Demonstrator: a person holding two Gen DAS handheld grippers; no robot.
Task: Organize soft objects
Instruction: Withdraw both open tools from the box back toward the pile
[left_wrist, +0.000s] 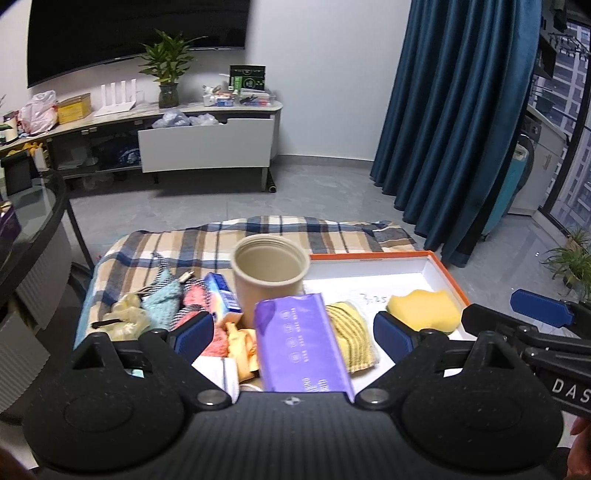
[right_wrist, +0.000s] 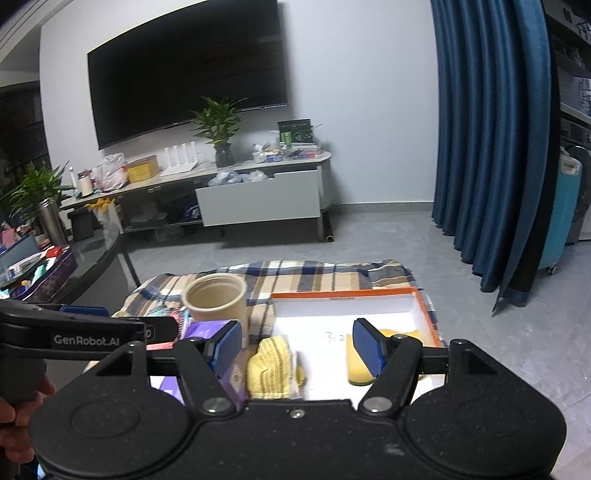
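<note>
A: Where do the soft things lie?

B: On a plaid blanket (left_wrist: 207, 243) spread on the grey floor. A white tray with an orange rim (left_wrist: 448, 275) sits on its right side. Inside it are a yellow sponge (left_wrist: 424, 308) and, nearer the left edge, a yellow striped cloth (left_wrist: 351, 332).

A: And the rest?

B: Left of the tray stands a beige cup (left_wrist: 269, 277), upright and open. A purple tissue pack (left_wrist: 299, 350) lies in front of it, its right edge just beside the striped cloth. Further left is a heap: a teal knitted cloth (left_wrist: 162, 297), a pink one (left_wrist: 195, 299), a crumpled pale bag (left_wrist: 125, 314) and a blue-and-orange packet (left_wrist: 225, 299).

A: What are the grippers doing?

B: The left gripper (left_wrist: 295, 332) hangs over the tissue pack with its jaws spread wide, holding nothing. The right gripper (right_wrist: 295, 349) is likewise released, fingers apart above the tray; the striped cloth (right_wrist: 273, 363) shows between them, the sponge (right_wrist: 360, 365) partly behind its right pad (right_wrist: 369, 347).

A: Do they touch anything?

B: I cannot tell from either wrist view.
</note>
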